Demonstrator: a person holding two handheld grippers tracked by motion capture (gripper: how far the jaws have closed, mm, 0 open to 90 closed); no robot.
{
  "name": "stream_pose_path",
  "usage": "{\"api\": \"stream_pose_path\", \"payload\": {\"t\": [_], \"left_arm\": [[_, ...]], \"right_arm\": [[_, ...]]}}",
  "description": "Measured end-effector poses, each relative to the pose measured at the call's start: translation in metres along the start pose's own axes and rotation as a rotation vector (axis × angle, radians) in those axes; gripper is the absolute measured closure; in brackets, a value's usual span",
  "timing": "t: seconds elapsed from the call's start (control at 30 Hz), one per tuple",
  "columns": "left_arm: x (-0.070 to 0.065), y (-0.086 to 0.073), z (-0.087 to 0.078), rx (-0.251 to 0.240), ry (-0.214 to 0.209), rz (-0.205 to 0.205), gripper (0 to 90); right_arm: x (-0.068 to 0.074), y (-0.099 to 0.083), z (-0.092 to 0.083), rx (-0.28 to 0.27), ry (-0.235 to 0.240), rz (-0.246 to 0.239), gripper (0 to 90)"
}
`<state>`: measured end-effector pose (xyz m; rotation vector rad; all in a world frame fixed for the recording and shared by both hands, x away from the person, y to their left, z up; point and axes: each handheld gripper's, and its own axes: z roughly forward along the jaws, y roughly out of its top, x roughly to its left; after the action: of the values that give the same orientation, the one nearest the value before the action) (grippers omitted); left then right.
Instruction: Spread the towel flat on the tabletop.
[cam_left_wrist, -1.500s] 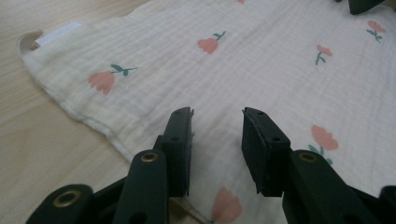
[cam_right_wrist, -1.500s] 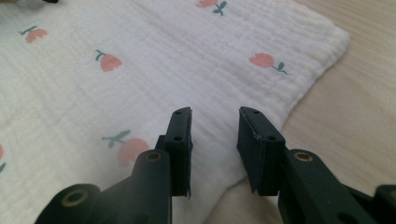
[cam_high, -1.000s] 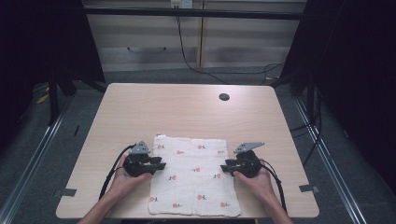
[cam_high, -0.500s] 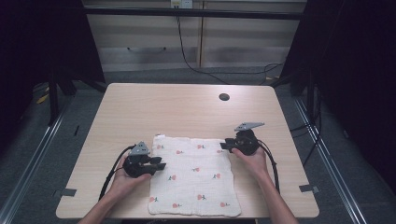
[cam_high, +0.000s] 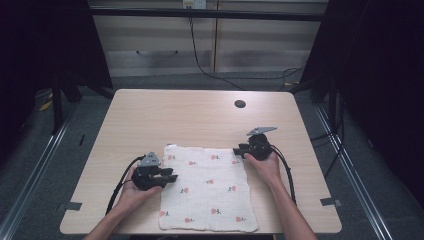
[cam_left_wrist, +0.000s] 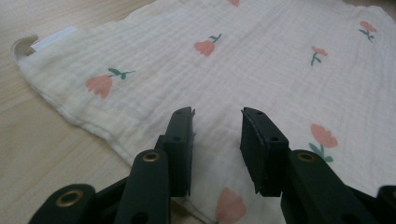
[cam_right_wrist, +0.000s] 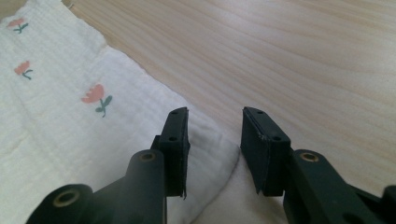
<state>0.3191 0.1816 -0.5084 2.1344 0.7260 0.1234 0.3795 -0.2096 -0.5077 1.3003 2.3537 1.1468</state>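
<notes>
Cloth (cam_high: 207, 187) lies flat on our table (cam_high: 150, 120).
We hold both grippers released: left gripper (cam_high: 171, 178) over its left edge, right gripper (cam_high: 236, 150) at its far right corner.

Cloth's (cam_high: 207, 187) near edge at table (cam_high: 150, 115) front, cut off by frame bottom.

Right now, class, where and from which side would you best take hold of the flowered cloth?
Probably at the cloth's far right corner, coming in low from the right: it lies flat, so only edges offer a pinch, and the right tool already straddles that corner, jaws open.
</notes>
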Motion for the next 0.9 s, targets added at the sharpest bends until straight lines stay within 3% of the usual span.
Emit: {"api": "stream_pose_path", "payload": {"t": [0.2, 0.5, 0.6, 0.7, 0.83, 0.9], "left_arm": [[-0.001, 0.000, 0.000, 0.004, 0.007, 0.005, 64.0], [0.000, 0.000, -0.004, 0.025, 0.009, 0.018, 70.1], [0.002, -0.001, -0.006, 0.033, 0.001, 0.007, 72.7], [0.005, 0.003, -0.009, 0.038, 0.023, 0.002, 72.5], [0.017, 0.017, -0.025, -0.048, 0.049, -0.022, 71.9], [0.027, 0.024, -0.031, -0.074, 0.055, -0.057, 71.9]], "right_arm": [[0.004, -0.001, 0.001, 0.005, 0.009, -0.011, 86.1], [0.001, -0.005, -0.005, -0.025, -0.027, 0.033, 87.5], [0.002, -0.005, -0.008, -0.036, -0.037, 0.029, 87.6], [0.005, -0.005, -0.009, -0.036, -0.034, 0.019, 87.6], [0.005, -0.003, -0.012, -0.048, -0.027, 0.019, 87.6], [0.005, -0.002, -0.014, -0.052, -0.020, 0.009, 87.6]]}}
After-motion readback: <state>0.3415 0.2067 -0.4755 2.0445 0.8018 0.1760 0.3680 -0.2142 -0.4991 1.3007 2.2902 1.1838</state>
